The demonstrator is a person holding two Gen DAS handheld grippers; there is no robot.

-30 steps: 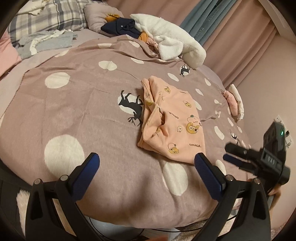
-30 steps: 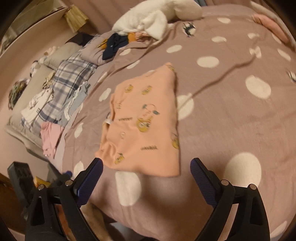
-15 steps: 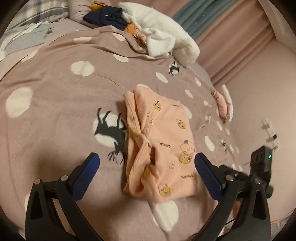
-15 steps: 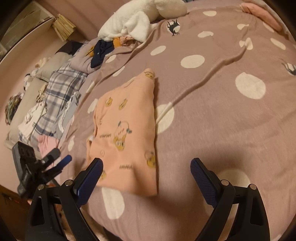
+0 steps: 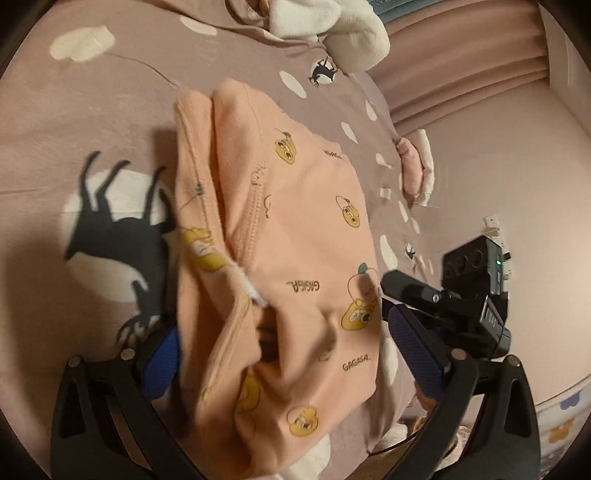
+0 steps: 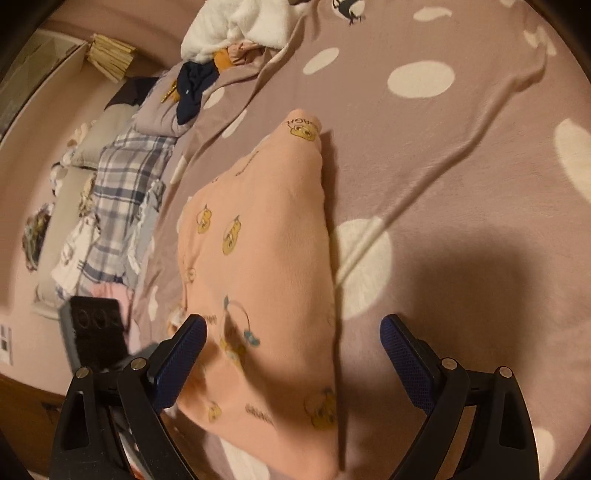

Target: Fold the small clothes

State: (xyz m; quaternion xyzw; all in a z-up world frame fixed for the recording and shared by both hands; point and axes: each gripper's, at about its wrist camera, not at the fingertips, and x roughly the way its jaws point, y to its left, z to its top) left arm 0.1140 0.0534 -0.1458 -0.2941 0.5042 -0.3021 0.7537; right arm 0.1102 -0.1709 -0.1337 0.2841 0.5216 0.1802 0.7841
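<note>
Folded peach baby garment [image 5: 295,258] printed with yellow cartoon bears, lying flat on a mauve polka-dot duvet [image 5: 92,110] with black deer silhouettes. Left gripper [image 5: 284,354] spread wide, released, its blue-padded fingers [image 5: 417,354] straddling the garment's near end, the left pad partly hidden behind the cloth. Right gripper [image 6: 291,362] likewise spread wide, gripping nothing, one blue pad [image 6: 177,362] over the near left edge of the peach garment [image 6: 266,280], the other above bare duvet [image 6: 461,166]. Possibly pads touching the fabric; too blurred to tell. Right gripper's black body [image 5: 469,295] visible just beside the garment's right edge in the left view. White fleece bundle [image 6: 236,26], navy clothing [image 6: 190,88] and plaid pillow [image 6: 125,177] well apart, at the far side of the bed. Pink curtain [image 5: 461,62] beyond.
</note>
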